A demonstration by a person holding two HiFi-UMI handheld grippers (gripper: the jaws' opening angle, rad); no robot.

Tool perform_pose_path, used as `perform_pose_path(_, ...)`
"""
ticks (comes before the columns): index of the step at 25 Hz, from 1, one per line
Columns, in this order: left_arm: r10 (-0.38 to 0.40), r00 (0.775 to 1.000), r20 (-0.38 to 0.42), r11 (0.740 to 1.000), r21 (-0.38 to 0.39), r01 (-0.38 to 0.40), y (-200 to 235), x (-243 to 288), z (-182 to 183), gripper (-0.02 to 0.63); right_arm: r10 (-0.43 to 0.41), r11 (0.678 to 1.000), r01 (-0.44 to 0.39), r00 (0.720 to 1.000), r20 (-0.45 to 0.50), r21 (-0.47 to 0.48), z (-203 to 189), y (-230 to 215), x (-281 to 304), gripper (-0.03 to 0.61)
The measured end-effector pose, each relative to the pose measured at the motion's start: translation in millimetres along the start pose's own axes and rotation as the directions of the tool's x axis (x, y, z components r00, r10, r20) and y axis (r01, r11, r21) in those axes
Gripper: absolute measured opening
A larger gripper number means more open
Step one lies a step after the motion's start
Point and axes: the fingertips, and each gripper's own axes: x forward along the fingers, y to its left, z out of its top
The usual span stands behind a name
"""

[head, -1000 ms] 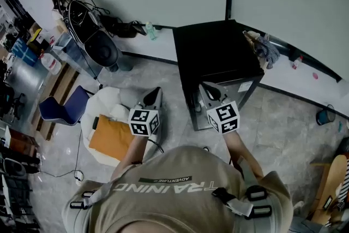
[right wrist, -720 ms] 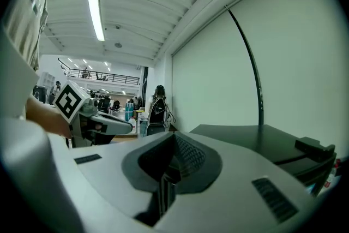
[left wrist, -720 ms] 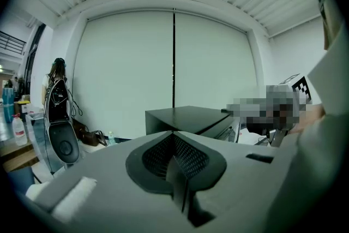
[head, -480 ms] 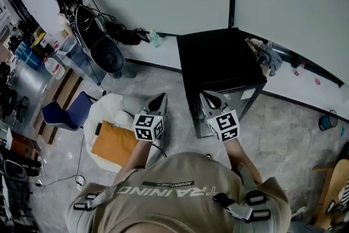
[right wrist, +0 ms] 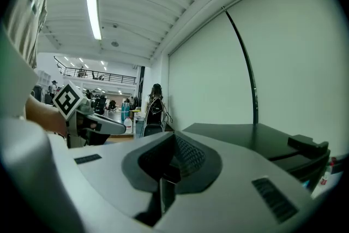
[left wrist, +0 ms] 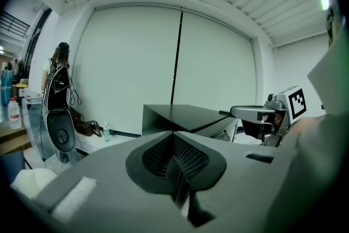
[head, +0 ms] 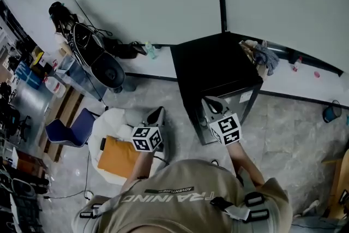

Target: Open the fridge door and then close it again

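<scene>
A black mini fridge [head: 215, 68] stands on the floor against the pale wall, with its door [head: 232, 109] shut. My right gripper [head: 209, 102] is shut and empty, its tips close to the door's left front edge. My left gripper [head: 157, 113], also shut and empty, hovers over the floor to the left of the fridge. In the left gripper view the jaws [left wrist: 174, 138] meet, and the fridge [left wrist: 182, 113] and the right gripper [left wrist: 260, 113] lie beyond. The right gripper view shows its closed jaws [right wrist: 175, 140], the fridge top [right wrist: 253, 135] and the left gripper [right wrist: 90, 121].
A white cushion [head: 109, 117] holding an orange folder [head: 117, 153] lies on the floor at the left, beside a blue chair [head: 68, 128]. Black bags [head: 98, 54] and a bottle [head: 150, 51] sit along the wall. Cloths [head: 263, 54] lie on the white ledge right of the fridge.
The head view has shifted slightly. Both grippers stay shut in front of the fridge, the left one a little lower in view. The door stays shut.
</scene>
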Motion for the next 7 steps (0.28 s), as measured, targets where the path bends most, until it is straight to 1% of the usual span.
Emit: perform_pose_path(7, -0.014, 1.0, -0.017, 1.0, 0.013, 0.014, -9.5, 4.2, -8.5, 0.0, 0.0, 1.0, 0.0, 1.0, -0.02, 0.009, -8.4, 0.7, -0.5, -0.005)
